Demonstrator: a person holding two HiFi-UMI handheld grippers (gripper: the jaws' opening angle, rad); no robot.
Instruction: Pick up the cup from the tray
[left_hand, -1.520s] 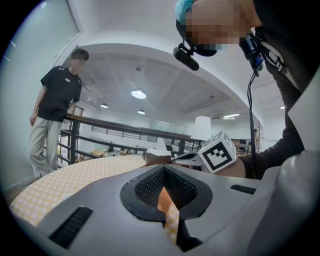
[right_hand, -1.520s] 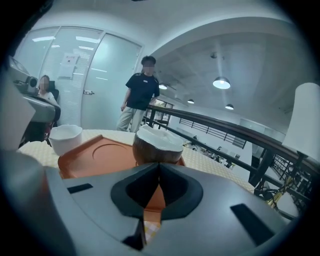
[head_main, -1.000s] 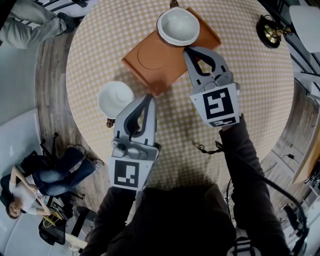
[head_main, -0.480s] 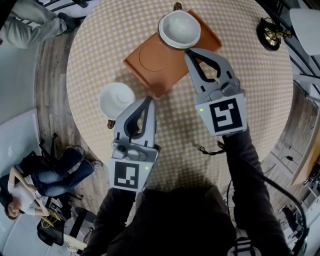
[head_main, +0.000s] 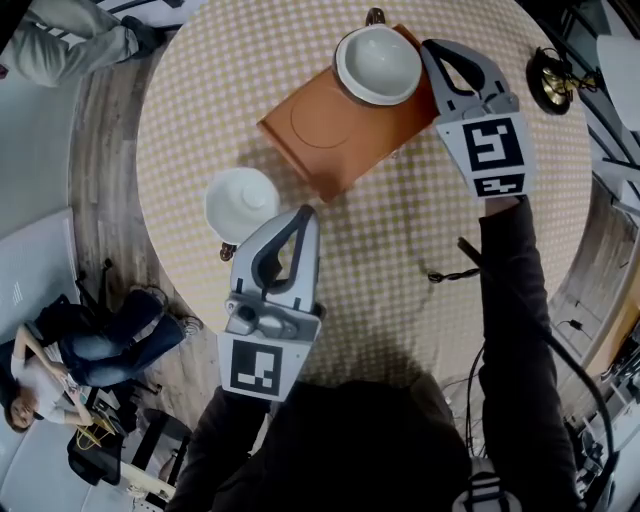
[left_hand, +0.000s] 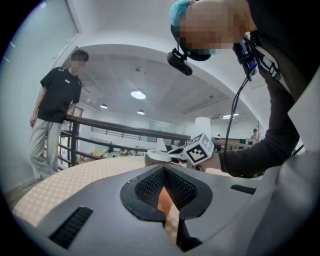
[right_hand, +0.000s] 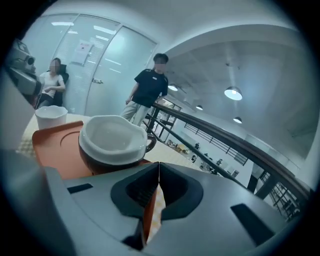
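Shut and empty, my right tool (head_main: 432, 48) is hovering just right of the brown, white-lined ceramic cup (head_main: 378, 64) standing on the orange tray (head_main: 320, 135).

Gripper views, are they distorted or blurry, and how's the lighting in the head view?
Left gripper view: strong fisheye, dark corners, a ceiling lamp glaring a little. Right gripper view: same fisheye, the railing bows, the cup is sharp. Head view: even light, a soft shadow beside the tray, no real blur.
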